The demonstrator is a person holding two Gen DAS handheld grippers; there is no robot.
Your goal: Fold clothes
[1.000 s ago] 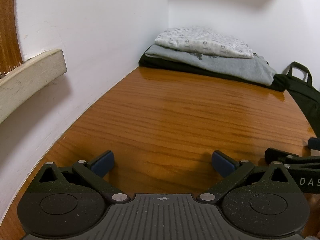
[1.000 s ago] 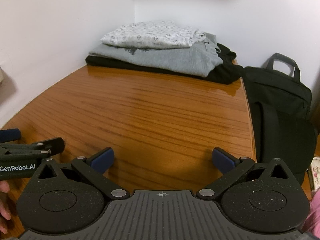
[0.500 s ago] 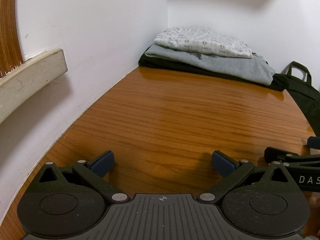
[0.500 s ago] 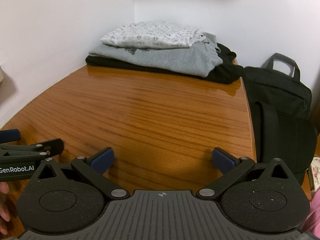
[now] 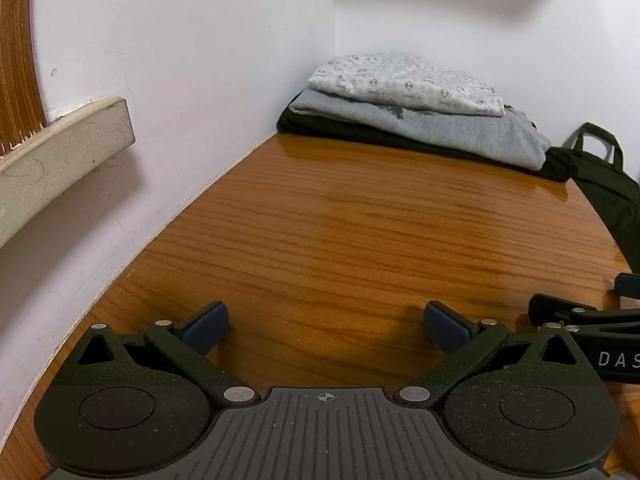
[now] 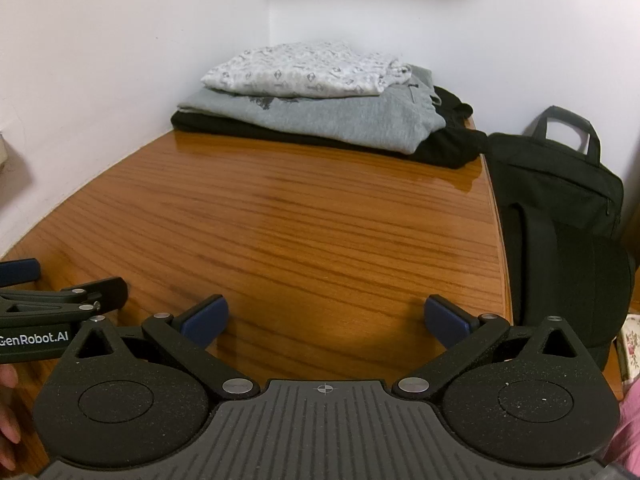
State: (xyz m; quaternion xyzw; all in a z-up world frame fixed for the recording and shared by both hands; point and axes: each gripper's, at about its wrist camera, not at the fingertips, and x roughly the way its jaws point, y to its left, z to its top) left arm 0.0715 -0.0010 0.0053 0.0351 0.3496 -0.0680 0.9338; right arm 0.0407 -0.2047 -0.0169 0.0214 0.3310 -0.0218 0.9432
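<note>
A stack of folded clothes lies in the far corner of the wooden table (image 5: 360, 240) (image 6: 320, 220): a white patterned garment (image 5: 404, 82) (image 6: 304, 70) on top, a grey one (image 5: 432, 130) (image 6: 320, 118) under it, a black one (image 5: 556, 162) (image 6: 448, 148) at the bottom. My left gripper (image 5: 326, 322) is open over bare wood at the near edge, holding nothing. My right gripper (image 6: 326, 318) is open too, just to the right of it, also empty. Each gripper shows at the side of the other's view.
White walls close the table on the left and at the back. A pale wooden ledge (image 5: 60, 148) juts from the left wall. A black bag (image 6: 560, 216) (image 5: 608, 196) stands against the table's right edge. A hand (image 6: 8, 408) shows at lower left.
</note>
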